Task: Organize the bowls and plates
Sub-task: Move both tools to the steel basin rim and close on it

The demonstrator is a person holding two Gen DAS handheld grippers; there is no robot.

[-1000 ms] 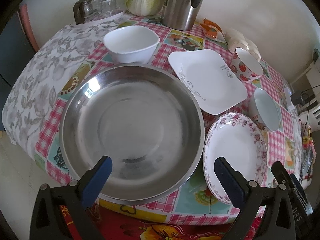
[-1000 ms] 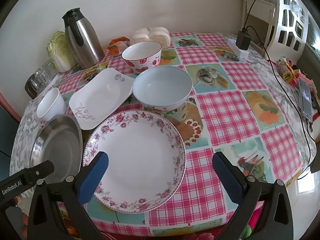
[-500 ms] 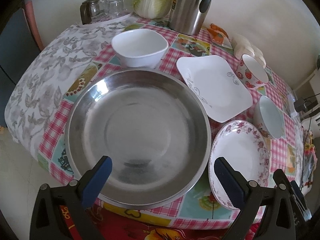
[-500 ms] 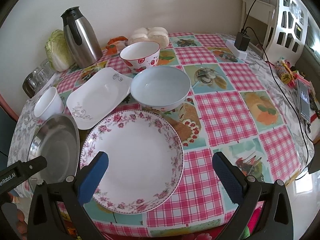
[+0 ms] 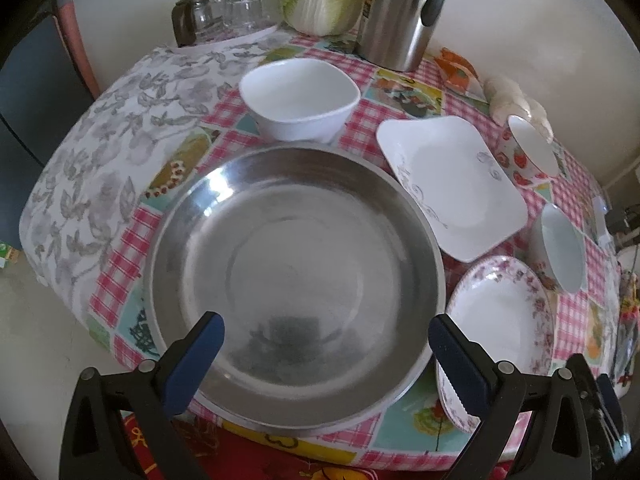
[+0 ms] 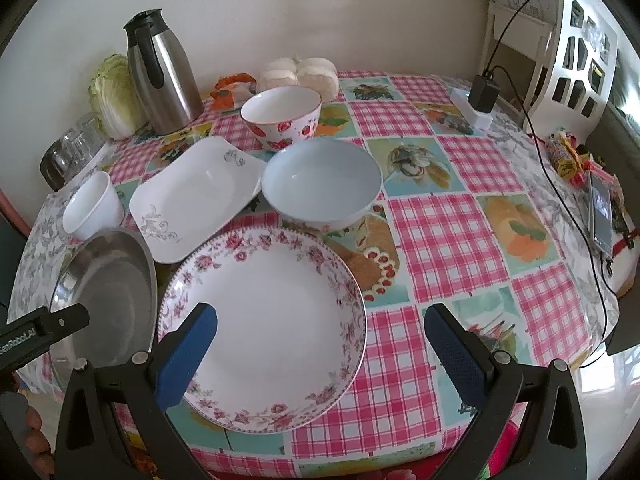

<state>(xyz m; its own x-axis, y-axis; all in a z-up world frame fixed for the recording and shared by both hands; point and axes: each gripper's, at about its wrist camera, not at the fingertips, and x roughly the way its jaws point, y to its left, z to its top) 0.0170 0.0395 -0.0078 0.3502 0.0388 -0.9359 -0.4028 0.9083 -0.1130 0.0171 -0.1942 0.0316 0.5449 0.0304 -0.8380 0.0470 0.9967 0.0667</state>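
Left gripper [image 5: 326, 344] hung spread apart over the steel basin [image 5: 296, 280]; right gripper [image 6: 320, 334], likewise apart, over the floral plate [image 6: 272, 320].

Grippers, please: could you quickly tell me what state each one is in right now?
Left gripper: open, holding nothing, over the steel basin.
Right gripper: open, holding nothing, over the floral plate.

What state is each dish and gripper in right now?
Left gripper: open, holding nothing.
Right gripper: open, holding nothing.
Steel basin: empty, upright.
Floral plate: empty, flat.
Square plate: empty.
Pale blue bowl: empty, upright.
Strawberry bowl: empty, upright.
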